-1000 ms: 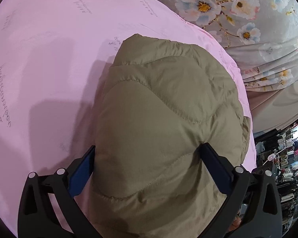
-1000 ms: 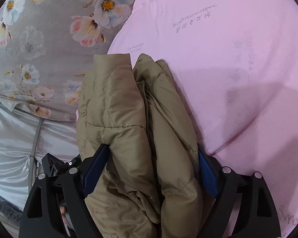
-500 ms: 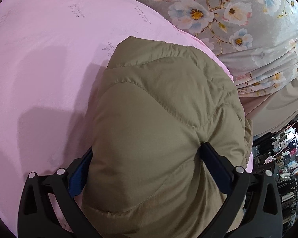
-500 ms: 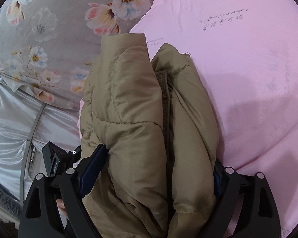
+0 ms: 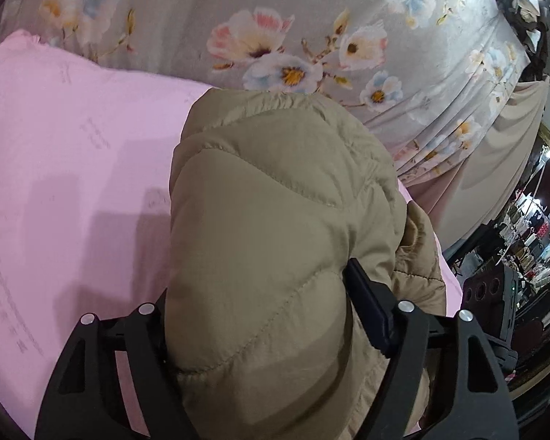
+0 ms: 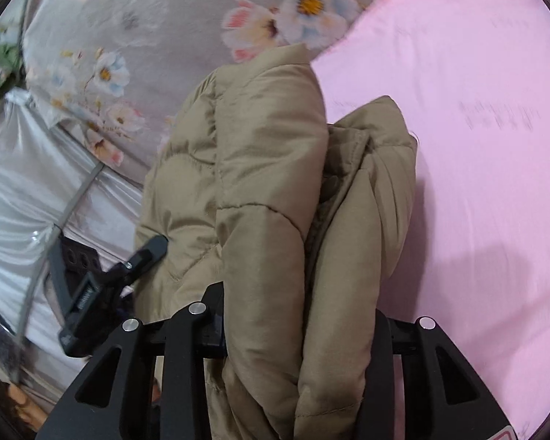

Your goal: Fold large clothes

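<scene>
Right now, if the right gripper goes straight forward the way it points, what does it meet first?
The right gripper already has the khaki padded jacket bunched between its fingers, so it meets that first. Beyond it probably the pink sheet, though depth is unclear.

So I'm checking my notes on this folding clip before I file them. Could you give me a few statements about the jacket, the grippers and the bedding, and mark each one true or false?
1. The jacket is khaki and quilted. True.
2. The left gripper is empty. False: it grips a bulky fold of the jacket, its jaws having just closed further.
3. The right gripper holds bunched layers of the jacket. True; its jaws have just closed further onto them.
4. The sheet under the jacket is blue. False: it is pink.
5. A grey floral fabric lies beyond the pink sheet. True.
6. The jacket is spread flat on the sheet. False: it is bunched and gripped in both grippers.
</scene>
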`<state>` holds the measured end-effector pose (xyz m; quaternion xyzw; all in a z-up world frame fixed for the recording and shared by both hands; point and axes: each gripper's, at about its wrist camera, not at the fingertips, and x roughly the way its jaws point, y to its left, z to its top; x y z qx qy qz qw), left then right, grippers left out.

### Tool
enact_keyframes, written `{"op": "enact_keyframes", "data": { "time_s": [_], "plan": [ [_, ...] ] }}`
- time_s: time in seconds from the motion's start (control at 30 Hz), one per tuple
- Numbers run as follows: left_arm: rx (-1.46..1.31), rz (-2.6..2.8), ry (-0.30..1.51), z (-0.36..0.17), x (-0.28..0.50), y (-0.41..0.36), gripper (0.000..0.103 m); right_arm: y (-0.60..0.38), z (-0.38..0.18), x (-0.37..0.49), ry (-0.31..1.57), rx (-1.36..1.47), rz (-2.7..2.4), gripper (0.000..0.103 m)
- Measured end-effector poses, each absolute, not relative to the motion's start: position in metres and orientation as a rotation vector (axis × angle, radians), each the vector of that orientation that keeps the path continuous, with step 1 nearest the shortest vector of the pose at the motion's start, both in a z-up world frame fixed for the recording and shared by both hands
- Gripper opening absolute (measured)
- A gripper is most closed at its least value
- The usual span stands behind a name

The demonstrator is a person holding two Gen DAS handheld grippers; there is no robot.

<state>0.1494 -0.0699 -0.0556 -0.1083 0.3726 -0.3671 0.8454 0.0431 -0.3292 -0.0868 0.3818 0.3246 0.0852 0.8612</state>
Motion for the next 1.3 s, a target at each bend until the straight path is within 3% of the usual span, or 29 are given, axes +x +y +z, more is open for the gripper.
{"op": "enact_keyframes", "data": {
  "time_s": [0.33, 0.73, 1.03, 1.3],
  "plan": [
    [-0.133, -0.698, 0.571, -0.005, 0.230, -0.040, 0.073, -0.302, -0.049, 0.162, 0.598, 0.692, 0.222, 0.037],
    [-0.134, -0.596, 0.668, -0.079, 0.359, -0.019, 0.074, -0.278, -0.102, 0.280, 0.715, 0.650, 0.171, 0.037],
    [-0.189, -0.551, 0.698, -0.128, 0.390, -0.004, 0.085, -0.277, -0.140, 0.304, 0.714, 0.681, 0.141, 0.057],
    [0.075, -0.330, 0.647, -0.092, 0.368, -0.011, 0.092, -0.289, -0.099, 0.272, 0.779, 0.560, 0.046, 0.062]
  ]
}}
